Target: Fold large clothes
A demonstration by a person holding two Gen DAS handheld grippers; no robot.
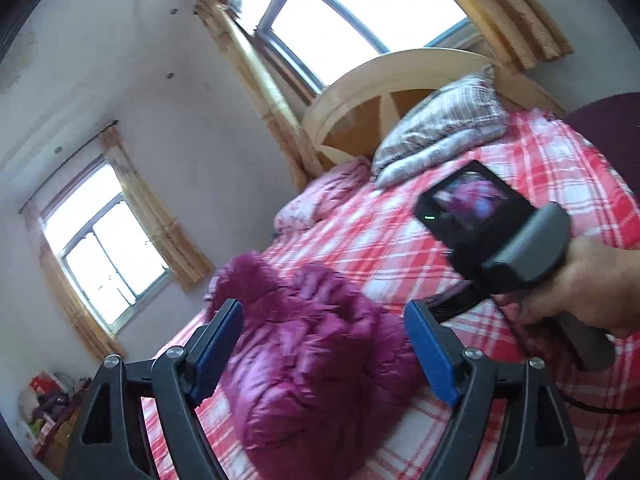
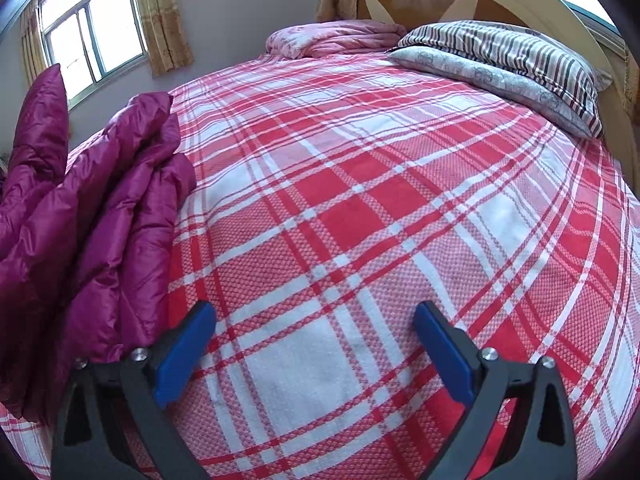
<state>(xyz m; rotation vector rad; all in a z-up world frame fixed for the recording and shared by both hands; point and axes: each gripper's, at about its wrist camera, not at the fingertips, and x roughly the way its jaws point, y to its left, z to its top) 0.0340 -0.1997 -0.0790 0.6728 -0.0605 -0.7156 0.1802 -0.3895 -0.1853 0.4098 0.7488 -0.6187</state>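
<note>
we have both tongs standing wide with nothing between the pads: the left gripper (image 1: 324, 346) frames the purple padded jacket (image 1: 316, 336) without pressing on it, and the right gripper (image 2: 314, 354) points down at bare checked bedspread (image 2: 360, 208). the jacket lies bunched near the left edge of the bed, in a rough heap rather than a flat fold, with one part standing up against the window (image 2: 92, 28) in the right wrist view. our worry is that slippery, puffy fabric springs back, so any fold may open by itself. it also sits close to the bed's edge and could slide off if we nudge it. the left view is blurred, so we may misjudge where a hem lies. the right hand (image 1: 592, 280) is close to the left tongs, and the two tools could knock together.
</note>
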